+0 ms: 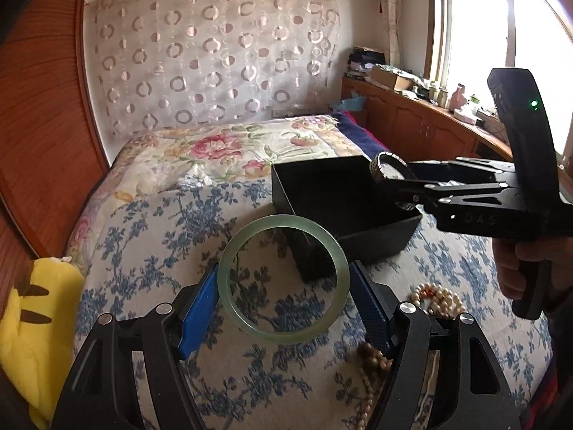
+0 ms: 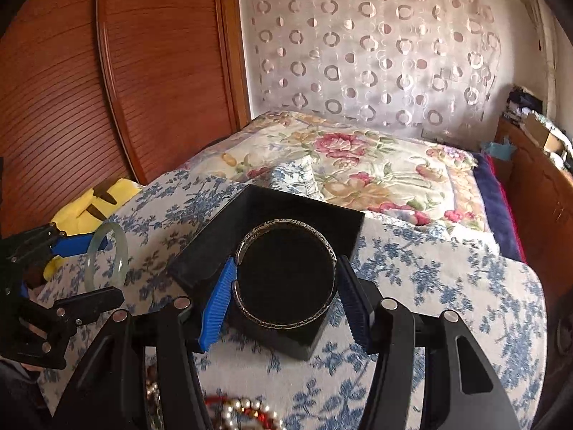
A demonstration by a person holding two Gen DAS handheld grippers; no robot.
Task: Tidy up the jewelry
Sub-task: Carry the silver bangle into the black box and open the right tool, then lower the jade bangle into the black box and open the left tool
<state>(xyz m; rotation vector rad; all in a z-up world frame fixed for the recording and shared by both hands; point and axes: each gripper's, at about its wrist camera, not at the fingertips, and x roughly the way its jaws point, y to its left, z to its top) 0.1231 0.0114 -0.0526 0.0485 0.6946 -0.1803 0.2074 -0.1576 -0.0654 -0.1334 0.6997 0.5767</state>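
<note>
**Two bangles held over the bed, one above the black box**

While each blue-padded black gripper carries a ring of jewelry, the rest of the pieces lie on the blue-and-white floral bedspread (image 1: 150, 236) closest to the cameras. At the bottom edge of the right wrist view sits a loose heap of pearl and red bead strands (image 2: 243, 412), and the left wrist view shows a tan wooden bead string (image 1: 372, 365) beside a coil of pearls (image 1: 440, 299).

Just beyond, the left gripper (image 1: 284, 299) is clamped on a pale green translucent jade bangle (image 1: 283, 278), its pads pressing the ring's outer rim from both sides. That bangle hangs in the air above the bedspread, short of the box.

To the right, a hand (image 1: 519, 268) grips the handle of the right gripper (image 2: 286, 292). Its pads squeeze an engraved silver metal cuff bangle (image 2: 286, 272) across its width, the cuff's gap beside the left pad. The cuff is held over the open black rectangular box (image 1: 322, 175), which rests on the bedspread.

Left of the bedspread lies a yellow plush toy with dark stripes (image 1: 32, 329). Farther back spreads a cream quilt with pink flowers (image 2: 358, 165), then a sheer circle-patterned curtain (image 2: 376, 53) on the wall. A reddish wooden slatted wardrobe (image 2: 143, 71) stands at the left, and a wooden cabinet (image 1: 412, 122) runs under the bright window (image 1: 476, 28).
</note>
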